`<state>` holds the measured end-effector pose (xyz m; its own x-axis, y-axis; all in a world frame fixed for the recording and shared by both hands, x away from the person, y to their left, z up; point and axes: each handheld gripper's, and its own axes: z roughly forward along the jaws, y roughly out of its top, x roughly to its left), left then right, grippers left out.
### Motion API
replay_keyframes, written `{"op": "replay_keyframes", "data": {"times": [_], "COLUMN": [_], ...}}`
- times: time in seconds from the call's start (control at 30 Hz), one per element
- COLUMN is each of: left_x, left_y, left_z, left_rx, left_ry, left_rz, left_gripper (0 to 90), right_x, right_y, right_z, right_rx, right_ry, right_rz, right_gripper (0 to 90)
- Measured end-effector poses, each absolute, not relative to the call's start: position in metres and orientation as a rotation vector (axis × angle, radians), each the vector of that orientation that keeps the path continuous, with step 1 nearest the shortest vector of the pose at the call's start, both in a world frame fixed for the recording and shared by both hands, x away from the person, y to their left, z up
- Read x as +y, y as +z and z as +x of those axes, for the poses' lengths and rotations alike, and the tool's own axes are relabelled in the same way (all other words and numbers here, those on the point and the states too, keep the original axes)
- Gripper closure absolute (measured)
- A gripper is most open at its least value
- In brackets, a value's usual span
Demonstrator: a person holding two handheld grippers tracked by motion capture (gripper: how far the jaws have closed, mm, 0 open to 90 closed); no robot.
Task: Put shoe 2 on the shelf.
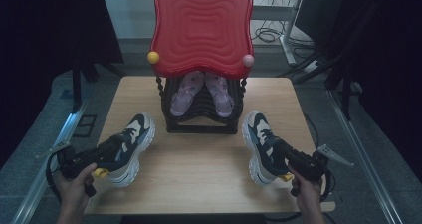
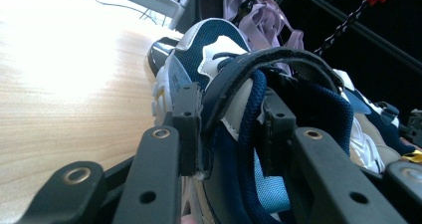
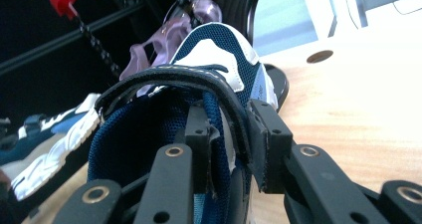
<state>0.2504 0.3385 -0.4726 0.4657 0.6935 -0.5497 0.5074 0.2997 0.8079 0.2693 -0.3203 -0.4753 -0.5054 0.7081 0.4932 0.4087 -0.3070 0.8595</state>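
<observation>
Gripping both sneakers by their heel collars: my left tongs pinch the left sneaker, my right tongs the right sneaker. Both lie on the desk, toes toward the shoe rack at twelve o'clock, forearms low.

Black pistol-shaped left gripper, black right gripper, brass-ringed screw holes, yellow triggers, grey triangular plates, trailing cables

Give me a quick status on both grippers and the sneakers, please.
Left gripper clamped on left sneaker's collar. Right gripper clamped on right sneaker's collar. Shoe rack ahead, lower shelf holds purple sandals.
</observation>
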Motion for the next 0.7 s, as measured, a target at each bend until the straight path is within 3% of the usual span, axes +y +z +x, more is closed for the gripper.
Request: {"op": "replay_keyframes", "data": {"times": [0.7], "left_x": [0.349], "left_y": [-0.430], "left_z": [0.276], "left_rx": [1.132], "left_ry": [0.231], "left_rz": [1.253], "left_gripper": [67.0], "right_x": [-0.328], "right_y": [-0.434], "right_z": [0.299], "right_rx": [1.420], "right_ry": [1.990], "right_rz": [1.405], "right_gripper": [72.4]}}
